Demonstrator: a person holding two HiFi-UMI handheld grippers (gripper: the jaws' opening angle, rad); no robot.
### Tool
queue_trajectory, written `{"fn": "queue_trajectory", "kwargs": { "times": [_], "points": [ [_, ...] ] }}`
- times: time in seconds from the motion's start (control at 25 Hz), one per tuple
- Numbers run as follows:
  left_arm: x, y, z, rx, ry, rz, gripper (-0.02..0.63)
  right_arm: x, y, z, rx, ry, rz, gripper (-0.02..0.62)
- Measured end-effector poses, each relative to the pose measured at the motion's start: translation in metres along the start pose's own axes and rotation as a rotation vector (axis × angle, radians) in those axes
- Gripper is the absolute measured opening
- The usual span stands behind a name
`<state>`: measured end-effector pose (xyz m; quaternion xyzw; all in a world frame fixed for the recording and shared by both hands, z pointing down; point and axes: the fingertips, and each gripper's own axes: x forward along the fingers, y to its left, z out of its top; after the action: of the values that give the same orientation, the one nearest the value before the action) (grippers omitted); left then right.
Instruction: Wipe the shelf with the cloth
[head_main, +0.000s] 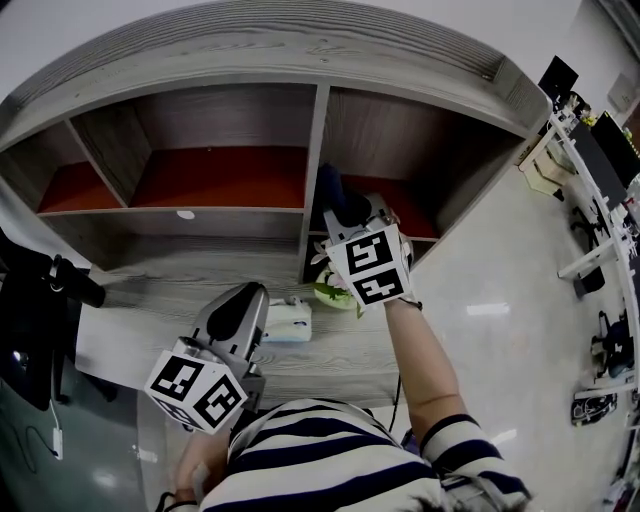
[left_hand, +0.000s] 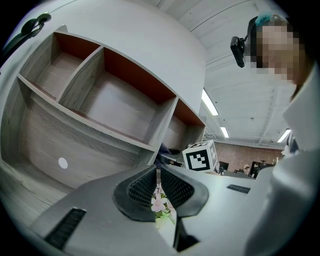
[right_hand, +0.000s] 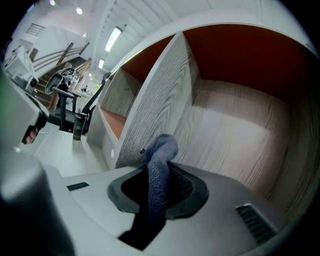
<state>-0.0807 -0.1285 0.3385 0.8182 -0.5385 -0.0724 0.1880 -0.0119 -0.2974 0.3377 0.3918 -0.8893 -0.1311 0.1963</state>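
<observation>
Now the right gripper pinches the blue cloth inside the shelf; the left gripper is pressed together.

Before you, the grey wood shelf rises behind the counter. On that counter rest a white box and flowers, close together.

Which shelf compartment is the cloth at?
The rightmost upper compartment, right of the divider; the right gripper holds the cloth there.
</observation>
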Motion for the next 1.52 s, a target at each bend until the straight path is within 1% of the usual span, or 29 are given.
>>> {"fn": "queue_trajectory", "kwargs": {
  "times": [0.2,0.36,0.52,0.68,0.88,1.24,1.36,1.52],
  "points": [
    [0.005,-0.003,0.000,0.003,0.008,-0.016,0.038,0.000,0.005,-0.009,-0.069,0.027,0.006,0.081],
    [0.010,-0.004,-0.001,0.003,0.014,-0.027,0.038,-0.002,0.002,-0.014,-0.112,0.032,-0.015,0.081],
    [0.014,-0.006,-0.003,0.003,0.022,-0.041,0.038,-0.007,-0.006,-0.020,-0.132,0.044,-0.050,0.081],
    [0.018,-0.008,-0.005,0.001,0.032,-0.057,0.038,-0.014,-0.019,-0.028,-0.130,0.061,-0.087,0.081],
    [0.023,-0.011,-0.006,0.000,0.041,-0.079,0.038,-0.025,-0.036,-0.039,-0.123,0.094,-0.149,0.080],
    [0.031,-0.019,-0.013,-0.006,0.064,-0.123,0.038,-0.051,-0.073,-0.063,-0.121,0.175,-0.288,0.080],
    [0.033,-0.022,-0.015,-0.006,0.071,-0.136,0.038,-0.060,-0.082,-0.070,-0.148,0.208,-0.334,0.081],
    [0.037,-0.024,-0.017,-0.004,0.077,-0.149,0.038,-0.069,-0.090,-0.077,-0.221,0.257,-0.394,0.081]
  ]
}}
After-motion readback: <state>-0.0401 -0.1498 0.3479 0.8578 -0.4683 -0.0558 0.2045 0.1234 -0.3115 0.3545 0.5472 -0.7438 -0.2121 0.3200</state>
